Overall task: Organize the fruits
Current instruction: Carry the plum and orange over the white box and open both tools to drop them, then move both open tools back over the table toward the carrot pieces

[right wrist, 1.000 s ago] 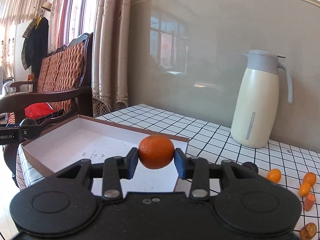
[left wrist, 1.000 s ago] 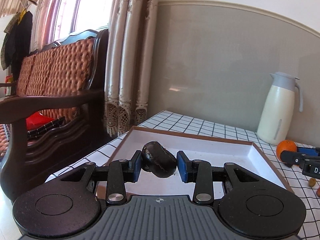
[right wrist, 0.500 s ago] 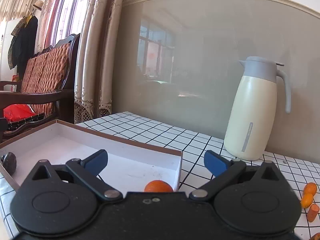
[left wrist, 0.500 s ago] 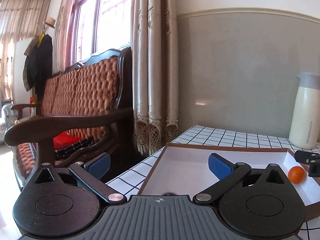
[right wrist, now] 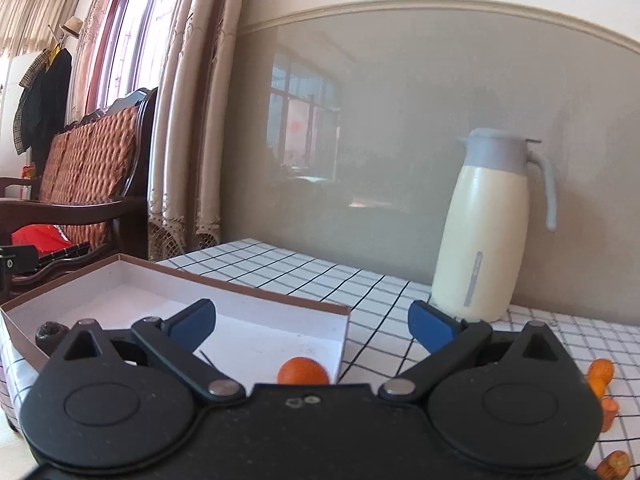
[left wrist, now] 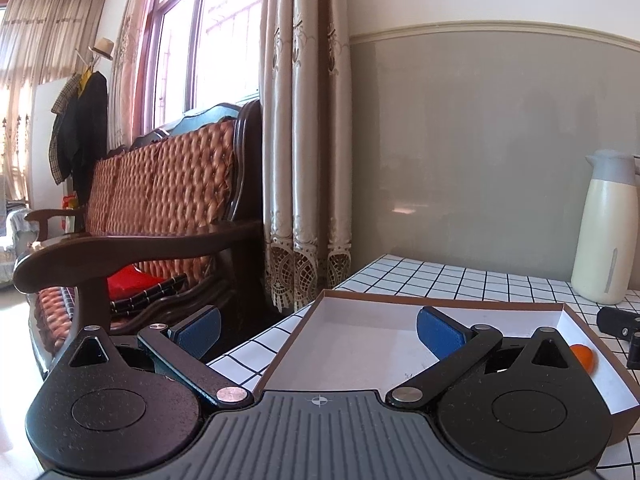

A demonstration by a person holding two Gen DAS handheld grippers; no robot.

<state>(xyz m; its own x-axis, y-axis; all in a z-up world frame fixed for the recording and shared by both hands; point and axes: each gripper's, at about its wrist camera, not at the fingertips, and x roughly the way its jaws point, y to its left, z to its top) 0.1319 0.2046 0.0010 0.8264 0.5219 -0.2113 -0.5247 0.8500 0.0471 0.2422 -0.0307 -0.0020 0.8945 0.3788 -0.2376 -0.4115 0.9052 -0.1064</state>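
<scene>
The orange (right wrist: 303, 371) lies inside the shallow brown box (right wrist: 280, 301), near its right wall, and a dark round fruit (right wrist: 49, 333) sits at the box's left end. The left gripper (left wrist: 318, 330) has its blue fingers (left wrist: 438, 334) spread wide with nothing between them. The right gripper (right wrist: 310, 326) is also spread wide and empty. The box rests on the checked counter (right wrist: 380, 300), where a cream thermos jug (right wrist: 482, 236) stands. Small orange fruits (right wrist: 600, 376) lie at the right. No writing is readable.
</scene>
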